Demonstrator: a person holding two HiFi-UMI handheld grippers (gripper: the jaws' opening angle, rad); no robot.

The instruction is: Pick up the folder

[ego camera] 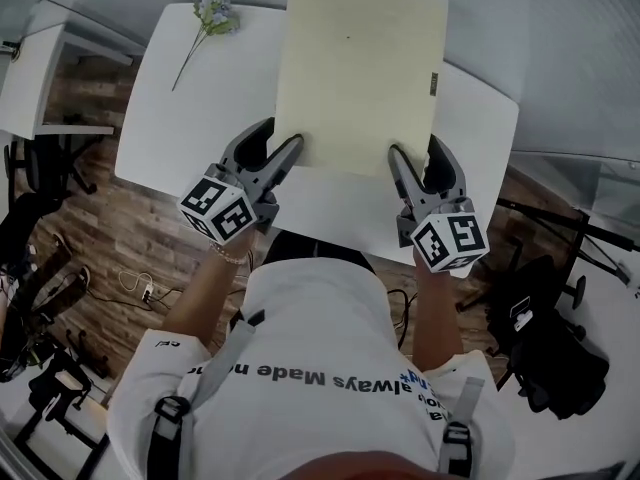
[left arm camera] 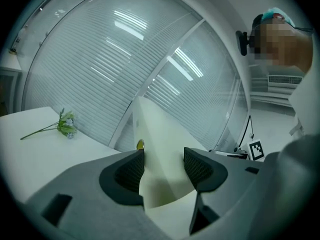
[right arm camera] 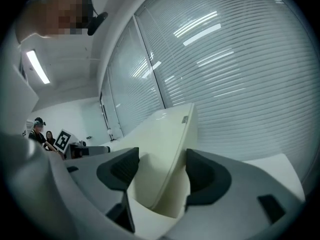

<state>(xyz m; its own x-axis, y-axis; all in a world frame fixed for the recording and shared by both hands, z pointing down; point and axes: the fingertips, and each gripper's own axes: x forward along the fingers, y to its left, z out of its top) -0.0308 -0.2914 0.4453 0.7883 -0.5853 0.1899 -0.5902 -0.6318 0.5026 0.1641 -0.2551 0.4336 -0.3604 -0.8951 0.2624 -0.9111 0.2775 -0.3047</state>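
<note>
Clenching the folder (ego camera: 360,68), left tool (ego camera: 283,134) and right tool (ego camera: 413,146); flower sprig (left arm camera: 65,125) in left gripper view, not right.

Your folder (ego camera: 355,68) looks like smooth, matt cream card or plastic. Your left gripper (ego camera: 283,133) and right gripper (ego camera: 413,146) are matt grey plastic with darker, finely ribbed pads (left arm camera: 131,172). The table (ego camera: 180,138) is smooth white; the floor (ego camera: 130,233) is wood plank.
</note>
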